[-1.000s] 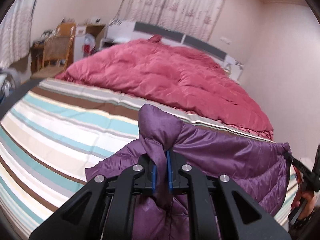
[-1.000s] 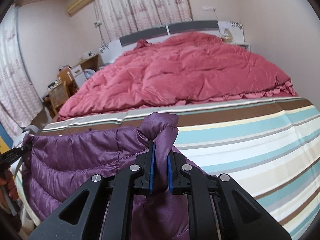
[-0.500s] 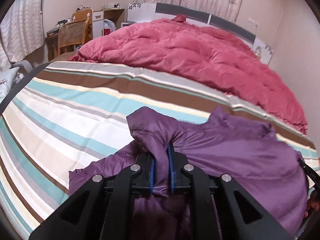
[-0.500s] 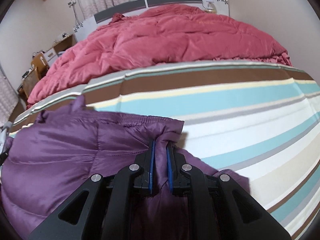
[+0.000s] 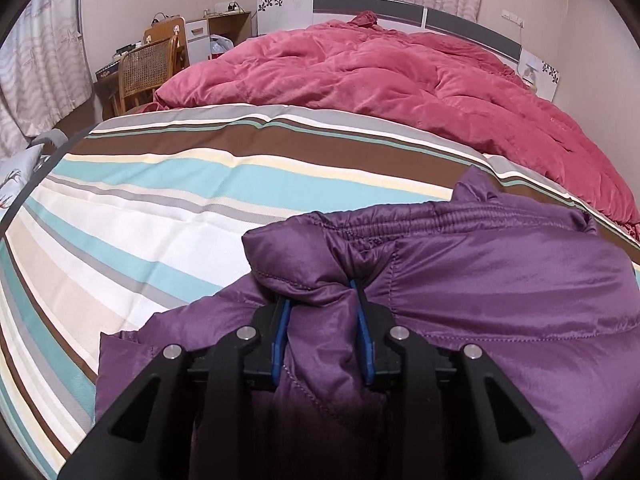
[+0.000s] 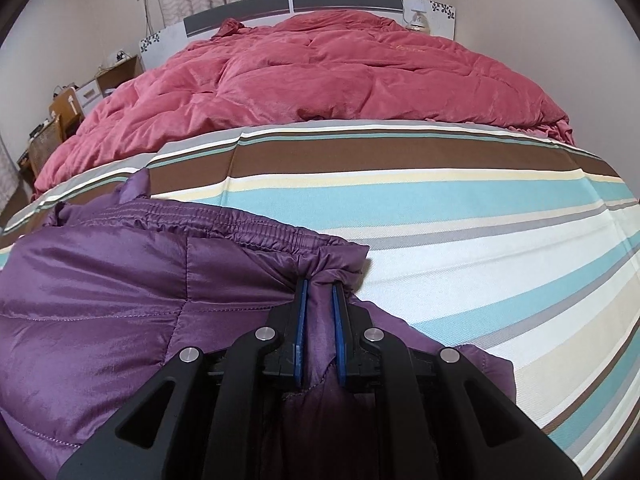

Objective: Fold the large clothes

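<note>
Left wrist view: the left gripper (image 5: 322, 304) has come down w/ the purple padded garment (image 5: 500, 280), which hung bunched and lifted a sec ago and now lies spread on the striped bedsheet (image 5: 160, 208). Jaws are opening: the blue pads stand clearly apart, where they were pinched tight on the corner before. A fold of purple fabric still sits between them, but looks slack, not squeezed. The elastic waistband (image 5: 440, 216) runs across the far edge, flat on the sheet. Red duvet (image 5: 380, 76) is heaped beyond, well apart from the garment; wicker chair (image 5: 146, 68) at far left by the curtain.

Right wrist view: the right gripper (image 6: 319, 300) is also lower than before, down at sheet level. Its pads are still close together, clamped on the garment's other corner just below the waistband (image 6: 224, 220); fabric puckers at the tips. Garment body (image 6: 100, 280) spreads to the left, resting on the bedsheet (image 6: 480, 240).

What it means, imo: the fold has been laid down, top edge roughly straight across the bed. Left side is letting go first; right release prob comes next, then regrip for another fold.
</note>
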### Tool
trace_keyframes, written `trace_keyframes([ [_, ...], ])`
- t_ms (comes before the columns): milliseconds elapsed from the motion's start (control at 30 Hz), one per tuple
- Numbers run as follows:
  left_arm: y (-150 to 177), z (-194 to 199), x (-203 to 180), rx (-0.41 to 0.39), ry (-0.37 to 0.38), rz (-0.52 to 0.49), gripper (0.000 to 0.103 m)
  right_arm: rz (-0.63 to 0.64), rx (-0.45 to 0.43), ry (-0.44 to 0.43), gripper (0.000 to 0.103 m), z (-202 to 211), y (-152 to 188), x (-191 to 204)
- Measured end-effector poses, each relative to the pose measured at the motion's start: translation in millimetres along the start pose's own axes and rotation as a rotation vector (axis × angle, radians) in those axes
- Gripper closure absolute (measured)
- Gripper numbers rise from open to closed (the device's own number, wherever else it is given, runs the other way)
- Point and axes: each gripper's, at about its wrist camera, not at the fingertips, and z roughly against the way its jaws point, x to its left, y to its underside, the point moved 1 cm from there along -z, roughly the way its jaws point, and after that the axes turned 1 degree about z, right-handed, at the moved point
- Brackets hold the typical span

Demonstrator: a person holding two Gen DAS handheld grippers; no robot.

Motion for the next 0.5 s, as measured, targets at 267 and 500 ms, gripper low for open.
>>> trace_keyframes([
  [267,-4,28,7,0.005,-0.063,0.021,0.026,-0.017,-0.024,-0.03,0.091,44,-15,-5],
  [500,-14,102,-12,-0.137,-0.015,0.087,0.021,-0.006,-0.039,-0.191,0.091,67,-23,48],
])
